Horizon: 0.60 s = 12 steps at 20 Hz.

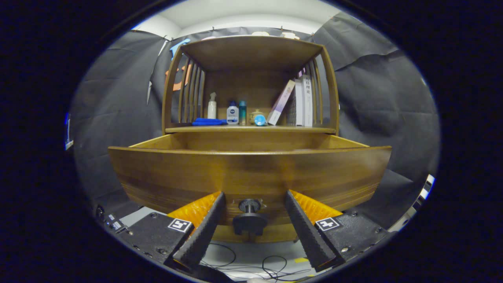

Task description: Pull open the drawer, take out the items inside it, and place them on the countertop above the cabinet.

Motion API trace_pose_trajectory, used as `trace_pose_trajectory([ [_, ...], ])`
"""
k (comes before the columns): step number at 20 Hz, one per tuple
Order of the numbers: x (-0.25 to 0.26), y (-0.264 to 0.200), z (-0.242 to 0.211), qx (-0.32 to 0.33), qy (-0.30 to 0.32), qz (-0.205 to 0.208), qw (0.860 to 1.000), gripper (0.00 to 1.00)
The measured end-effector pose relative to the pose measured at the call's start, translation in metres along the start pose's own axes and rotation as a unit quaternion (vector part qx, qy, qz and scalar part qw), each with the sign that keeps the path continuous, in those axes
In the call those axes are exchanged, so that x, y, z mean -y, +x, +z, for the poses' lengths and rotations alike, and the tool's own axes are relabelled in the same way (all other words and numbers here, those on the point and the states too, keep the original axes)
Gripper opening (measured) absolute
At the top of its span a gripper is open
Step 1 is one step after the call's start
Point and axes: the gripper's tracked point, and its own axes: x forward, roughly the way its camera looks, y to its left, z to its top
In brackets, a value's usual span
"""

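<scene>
gripper spread around knob, untouching; drawer open, contents hidden

A wooden shelf holds toiletries and books. At its left end lies a flat blue item. Behind that stands a white spray bottle, then a white bottle with a blue cap, a teal bottle and a small jar. Books lean at the right end. Dark cables trail on the floor.
</scene>
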Motion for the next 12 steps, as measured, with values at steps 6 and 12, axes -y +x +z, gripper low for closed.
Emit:
trace_pose_trajectory([
  [6, -0.001, 0.013, 0.007, 0.001, -0.002, 0.000, 1.000, 0.99],
  [12, -0.005, 0.046, 0.017, -0.002, 0.000, -0.003, 1.000, 0.99],
])
